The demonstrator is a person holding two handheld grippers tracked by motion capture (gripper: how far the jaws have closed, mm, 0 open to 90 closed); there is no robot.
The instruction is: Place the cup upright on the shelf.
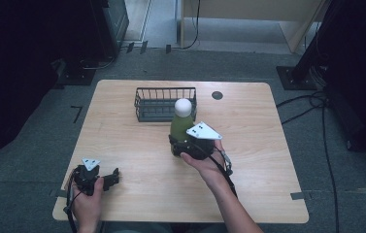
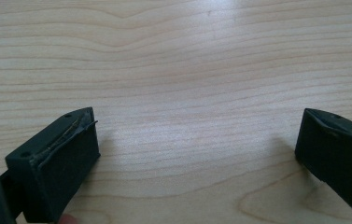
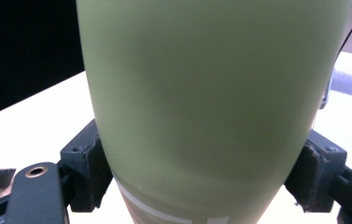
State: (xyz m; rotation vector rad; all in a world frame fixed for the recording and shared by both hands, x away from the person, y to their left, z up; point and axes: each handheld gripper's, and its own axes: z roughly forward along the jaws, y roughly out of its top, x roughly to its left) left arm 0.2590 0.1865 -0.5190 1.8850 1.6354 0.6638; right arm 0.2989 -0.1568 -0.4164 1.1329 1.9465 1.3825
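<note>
The right gripper (image 1: 184, 144) has its fingers (image 3: 87, 170) pressed against both sides of the green bottle (image 1: 182, 127), which stands upright near the middle of the surface (image 1: 268, 160), just at 6 o'clock of the black wire basket (image 1: 165, 103). The pickup looks done, and I judge that carrying the bottle toward 12 o'clock and setting it in the basket is what remains. The left gripper (image 1: 107, 178) rests at about 8 o'clock, fingers wide apart and holding nothing.
</note>
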